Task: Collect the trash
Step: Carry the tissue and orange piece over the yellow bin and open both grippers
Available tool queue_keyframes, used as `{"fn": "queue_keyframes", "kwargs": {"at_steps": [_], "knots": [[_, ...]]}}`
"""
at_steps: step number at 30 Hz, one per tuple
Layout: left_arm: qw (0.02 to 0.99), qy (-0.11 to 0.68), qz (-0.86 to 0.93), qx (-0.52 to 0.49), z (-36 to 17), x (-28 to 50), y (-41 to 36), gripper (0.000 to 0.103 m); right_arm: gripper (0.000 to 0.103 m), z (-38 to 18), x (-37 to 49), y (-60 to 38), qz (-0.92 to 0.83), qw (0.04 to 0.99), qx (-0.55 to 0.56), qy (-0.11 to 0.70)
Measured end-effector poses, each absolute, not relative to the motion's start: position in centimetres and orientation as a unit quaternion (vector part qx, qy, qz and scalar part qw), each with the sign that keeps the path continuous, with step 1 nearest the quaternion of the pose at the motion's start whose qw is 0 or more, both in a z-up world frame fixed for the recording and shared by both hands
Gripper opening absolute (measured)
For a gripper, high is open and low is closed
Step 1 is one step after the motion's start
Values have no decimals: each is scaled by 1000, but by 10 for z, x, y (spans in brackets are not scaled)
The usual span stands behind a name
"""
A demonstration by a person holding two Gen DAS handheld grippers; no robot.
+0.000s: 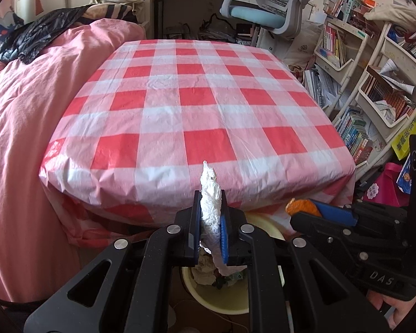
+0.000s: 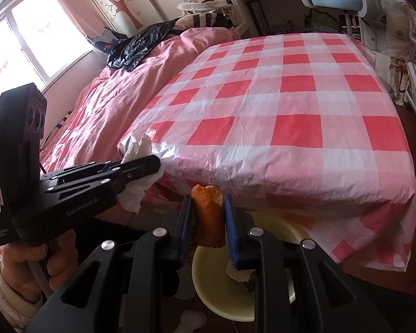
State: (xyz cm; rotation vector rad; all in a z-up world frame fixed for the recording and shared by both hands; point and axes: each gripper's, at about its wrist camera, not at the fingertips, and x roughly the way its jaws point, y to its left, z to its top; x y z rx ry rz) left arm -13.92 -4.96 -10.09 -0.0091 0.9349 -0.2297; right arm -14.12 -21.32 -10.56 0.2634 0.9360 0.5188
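Two pieces of trash are in hand, one per gripper, both held out past the near edge of the table point(image 1: 208, 105) and above the bin point(image 2: 222, 291), a pale yellow one on the floor below that edge. Judged reason for the pose: both pieces are up off the checked cloth and lined up over the bin for a drop.

Left gripper point(image 1: 211, 222): jaws nearly together, clamped on a crumpled white tissue point(image 1: 210, 202). Tissue stands upright between the pads, its top poking above the fingertips and its tail hanging down toward the bin. Thin soft wad, so the narrow gap fits.

Right gripper point(image 2: 208, 219): jaws a little apart, clamped on an orange peel point(image 2: 208, 213), a curled strip held upright, its lower end hanging over the bin's rim. Thicker piece, hence the wider gap.

The bin already holds some white paper and dark scraps. The table top by the bin shows nothing else on it, so these look like the last pieces. Nothing released yet; both pads press their loads. A hand point(image 2: 38, 260) grips the left handle, left of the bin.
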Motion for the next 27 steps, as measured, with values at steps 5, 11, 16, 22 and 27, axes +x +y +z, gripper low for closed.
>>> {"fn": "queue_keyframes", "kwargs": {"at_steps": [5, 11, 16, 22, 27], "knots": [[881, 461, -109, -2, -109, -142, -52, 11, 24, -110, -141, -216, 244, 849, 133, 449], [873, 475, -110, -1, -118, -145, -56, 11, 24, -115, -141, -217, 242, 846, 136, 455], [864, 491, -112, 9, -127, -150, -63, 11, 25, -119, -141, -220, 236, 844, 139, 462], [862, 497, -101, 12, -131, -151, -63, 31, 29, -131, -139, -222, 231, 831, 148, 484], [873, 482, -75, 15, -126, -150, -58, 54, 51, -127, -141, -223, 211, 846, 131, 473]]}}
